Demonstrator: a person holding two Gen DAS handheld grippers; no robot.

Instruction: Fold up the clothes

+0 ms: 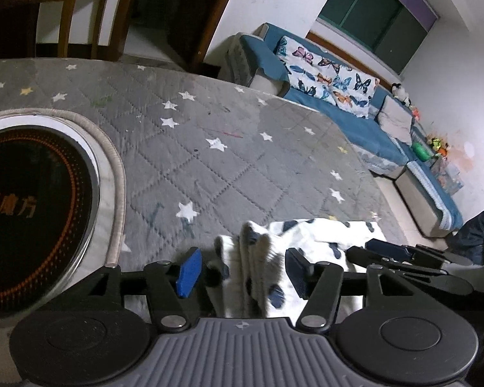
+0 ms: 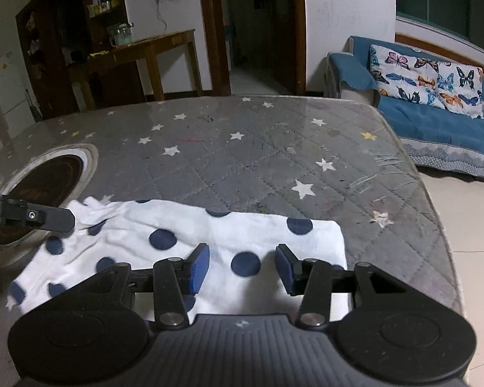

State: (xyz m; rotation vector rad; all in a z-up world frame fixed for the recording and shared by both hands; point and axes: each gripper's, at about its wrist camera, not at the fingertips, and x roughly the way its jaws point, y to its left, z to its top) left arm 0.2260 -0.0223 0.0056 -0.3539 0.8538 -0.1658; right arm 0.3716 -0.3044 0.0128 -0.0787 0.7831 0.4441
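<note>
both tools spread: left tool [image 1: 242, 269] around bunched polka-dot cloth [image 2: 184, 235], right tool [image 2: 242, 269] above it.

I'm in a home living room: blue sofa [image 2: 435, 125] with butterfly cushion [image 2: 426, 75], wooden side table [image 2: 145, 51], quilted star-print surface [image 2: 258, 161].

My left gripper [image 1: 242, 271] is low near the table's front edge, its two fingers wide apart. My right gripper [image 2: 242, 266] is beside it, fingers wide apart too, holding nothing.
</note>
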